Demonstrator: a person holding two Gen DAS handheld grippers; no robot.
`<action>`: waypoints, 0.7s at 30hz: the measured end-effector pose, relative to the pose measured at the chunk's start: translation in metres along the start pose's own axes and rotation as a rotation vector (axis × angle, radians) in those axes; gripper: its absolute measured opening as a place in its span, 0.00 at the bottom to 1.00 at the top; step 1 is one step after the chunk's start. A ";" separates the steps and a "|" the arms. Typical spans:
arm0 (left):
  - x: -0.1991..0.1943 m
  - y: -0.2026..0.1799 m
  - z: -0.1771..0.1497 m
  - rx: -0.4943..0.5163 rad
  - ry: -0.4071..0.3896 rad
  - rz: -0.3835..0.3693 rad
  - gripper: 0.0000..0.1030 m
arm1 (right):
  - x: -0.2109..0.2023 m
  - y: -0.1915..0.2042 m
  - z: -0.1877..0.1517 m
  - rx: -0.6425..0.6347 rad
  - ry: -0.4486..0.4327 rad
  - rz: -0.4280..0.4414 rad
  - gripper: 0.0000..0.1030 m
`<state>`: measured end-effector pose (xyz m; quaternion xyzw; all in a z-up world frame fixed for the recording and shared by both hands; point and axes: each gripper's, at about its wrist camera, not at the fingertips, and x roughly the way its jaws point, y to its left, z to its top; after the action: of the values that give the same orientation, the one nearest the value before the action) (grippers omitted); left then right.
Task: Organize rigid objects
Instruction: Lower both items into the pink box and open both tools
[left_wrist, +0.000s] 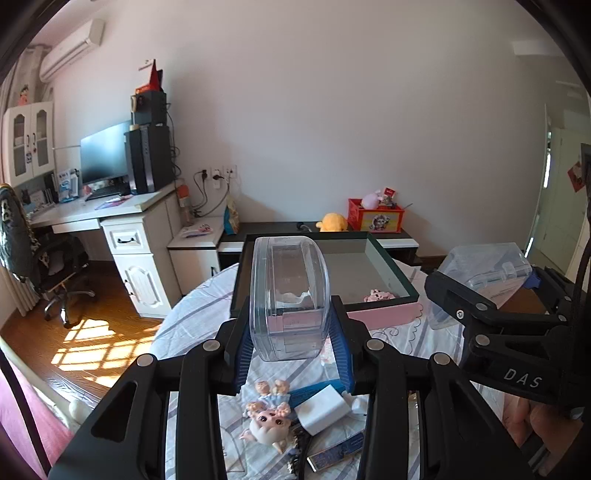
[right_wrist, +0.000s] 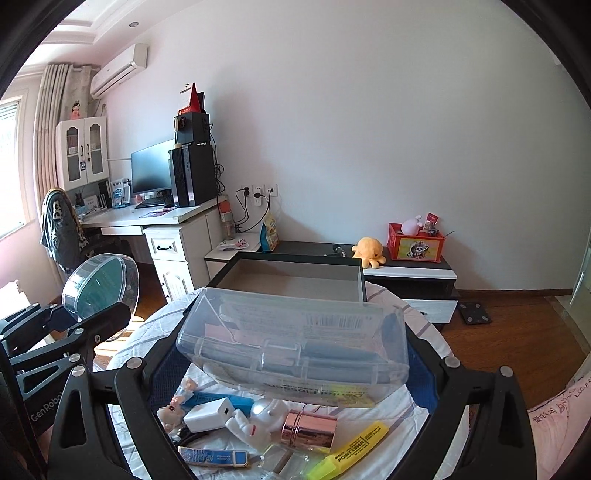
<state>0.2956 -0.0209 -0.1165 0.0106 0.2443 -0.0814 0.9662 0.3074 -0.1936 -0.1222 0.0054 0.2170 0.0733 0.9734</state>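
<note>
My left gripper (left_wrist: 291, 326) is shut on a clear, rounded plastic case (left_wrist: 290, 291), held up over the table. In the right wrist view that case (right_wrist: 101, 288) shows at the left edge in the left gripper (right_wrist: 98, 314). The right gripper (right_wrist: 295, 356) is shut on a clear rectangular latch box (right_wrist: 295, 343), its blue pads against the box's ends. That box (left_wrist: 487, 269) shows at the right of the left wrist view. Behind both lies a dark-rimmed shallow tray (right_wrist: 291, 260) with a grey floor and a small pink item (left_wrist: 378, 295) in its corner.
Under the grippers, on the striped cloth of a round table (right_wrist: 424, 321), lie a white charger (right_wrist: 208, 413), an astronaut figure (right_wrist: 258, 419), a rose-gold cylinder (right_wrist: 308, 432), a yellow highlighter (right_wrist: 351, 450) and a doll figurine (left_wrist: 269, 421). A desk and a low cabinet stand beyond.
</note>
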 end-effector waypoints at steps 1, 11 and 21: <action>0.013 -0.002 0.004 0.001 0.020 -0.007 0.37 | 0.009 -0.003 0.002 0.001 0.005 0.006 0.95; 0.165 -0.005 0.050 0.031 0.191 -0.032 0.37 | 0.140 -0.040 0.026 0.019 0.165 0.010 0.95; 0.258 0.012 0.037 0.015 0.338 0.010 0.37 | 0.237 -0.042 0.004 0.020 0.351 0.057 0.95</action>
<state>0.5390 -0.0508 -0.2064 0.0327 0.4026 -0.0754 0.9117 0.5270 -0.2012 -0.2200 0.0084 0.3843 0.0987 0.9179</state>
